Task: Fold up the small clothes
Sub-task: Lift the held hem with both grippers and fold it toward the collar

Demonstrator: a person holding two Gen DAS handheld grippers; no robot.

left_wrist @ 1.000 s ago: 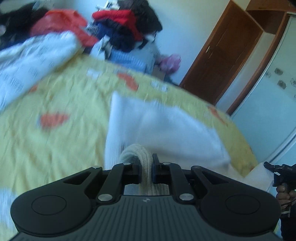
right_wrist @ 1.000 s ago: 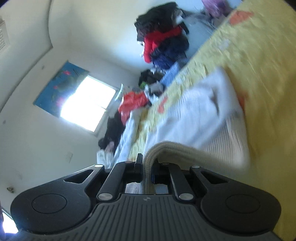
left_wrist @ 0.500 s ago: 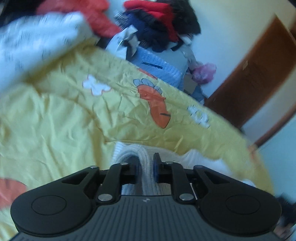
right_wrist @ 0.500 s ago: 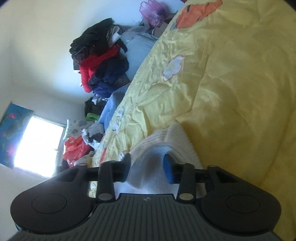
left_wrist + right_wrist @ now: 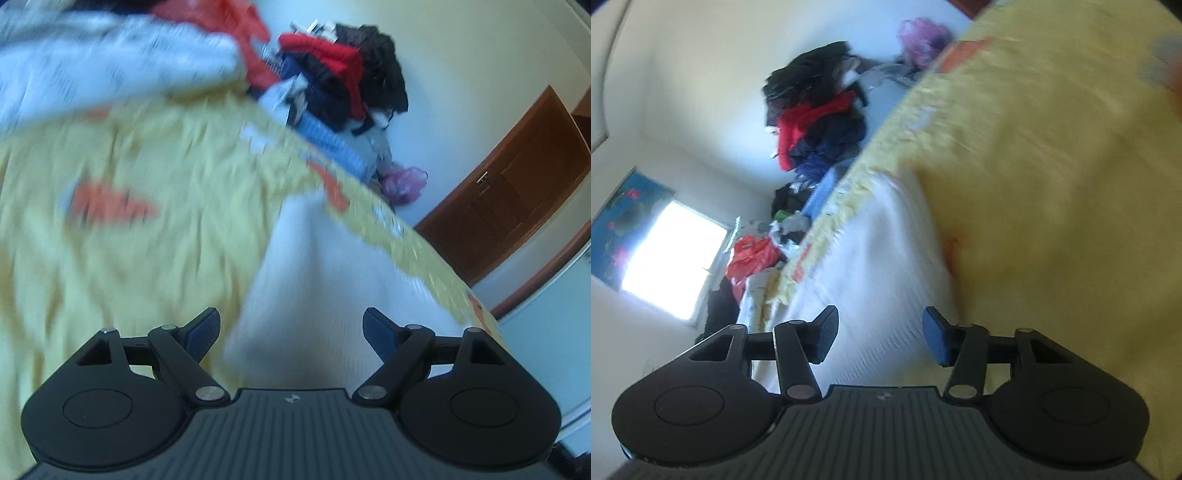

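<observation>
The left gripper point(image 5: 291, 332) is hovering just above the near end of the white knitted garment point(image 5: 332, 280), and its jaws are spreading apart; the blue pads point(image 5: 201, 334) are standing clear of the cloth on both sides, so nothing is being pinched, though the garment is lying in the gap between them. The right gripper point(image 5: 879, 334) is doing the same over its own part of the garment point(image 5: 879, 266): its jaws are opening, with the pads point(image 5: 936, 341) off the fabric and the ribbed white knit showing between them.

The garment is lying flat on the yellow bedspread point(image 5: 140, 251), stretching away from both tools toward the far edge of the bed. In the left wrist view it is running from the near centre toward the far right. In the right wrist view, which is rolled sideways, it is reaching up the middle of the frame with the bedspread point(image 5: 1052, 206) filling the right.

Orange carrot prints point(image 5: 110, 205) are showing on the bedspread, blurred by motion. A white patterned cloth point(image 5: 110, 74) is bunching at the far left of the bed. Beyond the far edge a heap of dark, red and blue clothes point(image 5: 340, 77) is piling against the wall, with a pink bag point(image 5: 404, 182) near it. A brown wooden door point(image 5: 517, 192) is standing at the far right. In the right wrist view a bright window point(image 5: 674, 258) is glowing beside a blue picture point(image 5: 624, 206).
</observation>
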